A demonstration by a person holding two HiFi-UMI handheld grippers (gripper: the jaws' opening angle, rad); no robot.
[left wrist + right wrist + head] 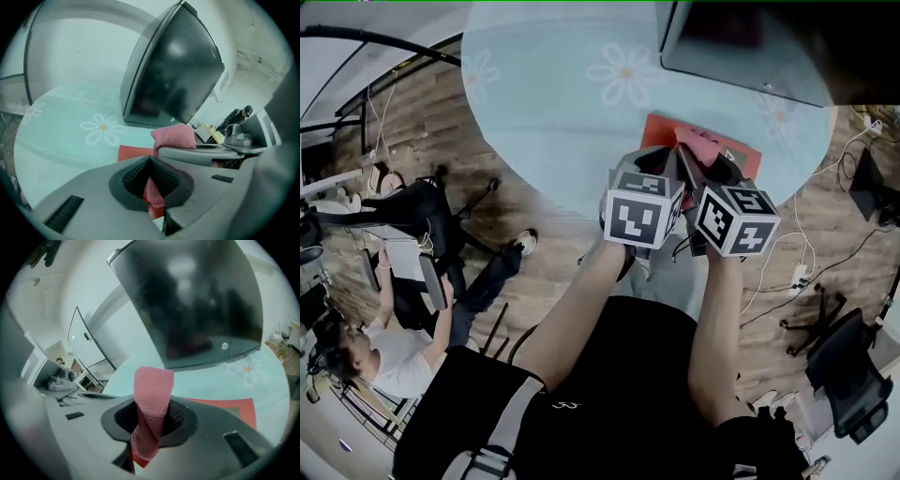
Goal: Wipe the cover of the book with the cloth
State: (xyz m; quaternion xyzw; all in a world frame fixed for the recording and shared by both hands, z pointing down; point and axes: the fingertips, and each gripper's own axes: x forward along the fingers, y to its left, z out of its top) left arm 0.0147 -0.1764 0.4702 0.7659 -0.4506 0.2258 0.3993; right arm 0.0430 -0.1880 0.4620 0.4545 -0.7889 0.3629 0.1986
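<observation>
A person (394, 361) in a white top sits on the wood-plank floor at far left, beside a black office chair (417, 211). To their right is the round table (544, 112), spread with a smooth pale-blue covering printed with white daisies. At its near edge the left gripper (151, 180) has its ribbed black pads pressed together on a fold of the pink terry cloth (152, 390). Close beside it, the right gripper (152, 420) is clamped on the same cloth, a nubby strip of which stands upright above the jaws. Both tools hang over the flat red book (229, 409), which lies on the table's near side, under and just beyond the jaws. Behind it, at far right, stands a dark, glossy monitor (741, 47) with a grey frame.
</observation>
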